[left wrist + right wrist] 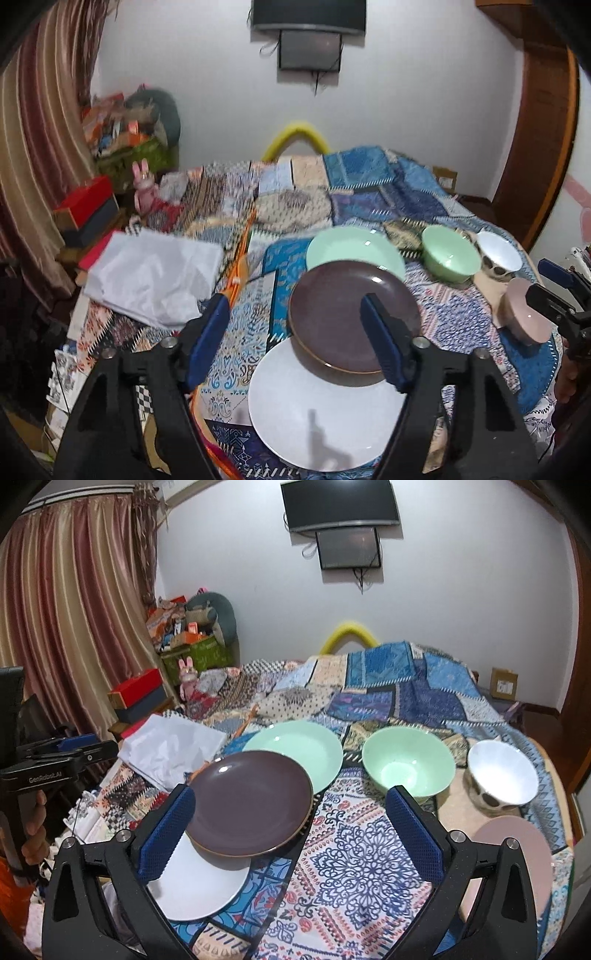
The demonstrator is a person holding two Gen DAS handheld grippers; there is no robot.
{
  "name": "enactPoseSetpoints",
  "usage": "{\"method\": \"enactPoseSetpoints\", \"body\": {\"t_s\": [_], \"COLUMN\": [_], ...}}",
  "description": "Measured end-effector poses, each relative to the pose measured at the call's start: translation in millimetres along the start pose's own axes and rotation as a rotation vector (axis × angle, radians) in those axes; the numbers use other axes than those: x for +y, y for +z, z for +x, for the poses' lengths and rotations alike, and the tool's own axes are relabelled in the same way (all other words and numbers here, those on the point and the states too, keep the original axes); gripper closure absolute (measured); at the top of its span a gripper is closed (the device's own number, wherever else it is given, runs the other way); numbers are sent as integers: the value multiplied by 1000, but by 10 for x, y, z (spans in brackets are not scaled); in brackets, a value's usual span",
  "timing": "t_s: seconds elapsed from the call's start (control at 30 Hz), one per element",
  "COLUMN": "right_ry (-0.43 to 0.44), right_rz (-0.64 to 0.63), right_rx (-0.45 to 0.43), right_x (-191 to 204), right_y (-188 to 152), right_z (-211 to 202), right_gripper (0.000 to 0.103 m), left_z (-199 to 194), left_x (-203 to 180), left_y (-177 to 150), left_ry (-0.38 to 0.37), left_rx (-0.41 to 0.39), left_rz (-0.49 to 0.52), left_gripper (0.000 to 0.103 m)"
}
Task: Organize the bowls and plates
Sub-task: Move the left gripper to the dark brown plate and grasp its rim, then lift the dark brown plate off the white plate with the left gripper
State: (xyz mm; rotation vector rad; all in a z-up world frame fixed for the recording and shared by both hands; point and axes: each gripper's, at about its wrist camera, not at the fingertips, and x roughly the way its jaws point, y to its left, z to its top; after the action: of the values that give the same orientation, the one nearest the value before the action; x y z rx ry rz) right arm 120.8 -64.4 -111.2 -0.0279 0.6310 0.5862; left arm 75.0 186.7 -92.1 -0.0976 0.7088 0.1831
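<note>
We see the white plate (325, 413) only in part: the brown plate (351, 317) overlaps its far edge, and in the right wrist view a blue finger pad covers its left rim. The green plate (295, 753) has its near edge hidden under the brown one. The pink bowl (521, 314) is partly blocked by the right gripper (554, 295) in the left wrist view, and the picture's edge cuts that gripper off. The far clutter by the curtain (33, 147) is blurred beyond naming there.
</note>
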Motion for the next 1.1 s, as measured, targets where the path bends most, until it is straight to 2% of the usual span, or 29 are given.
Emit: {"method": "enactPoseSetpoints", "body": {"t_s": [0.23,0.47,0.63,0.83,1.1], "right_ry": [0,-14,-10,6,42], "right_rz": [12,15,39,56,83], "right_rx": [117,219,281,331,379], "right_x": [-53,-75,-140,-180,-200], "right_y": [-39,-143,-231,-301,-323], "right_z": [482,861,1064,1222,1392], "right_gripper": [17,26,38,52,65], "left_z": [575,1164,1537,1800,1952], "left_x": [96,181,200,196,149], "left_y": [-28,-57,-122,-157,-174], "left_ry": [-49,-74,-102,-134,-172], "left_rx": [124,254,338,379,397], "left_rz": [-23,-32,-35,-42,-44], "left_gripper": [46,54,63,67,71]}}
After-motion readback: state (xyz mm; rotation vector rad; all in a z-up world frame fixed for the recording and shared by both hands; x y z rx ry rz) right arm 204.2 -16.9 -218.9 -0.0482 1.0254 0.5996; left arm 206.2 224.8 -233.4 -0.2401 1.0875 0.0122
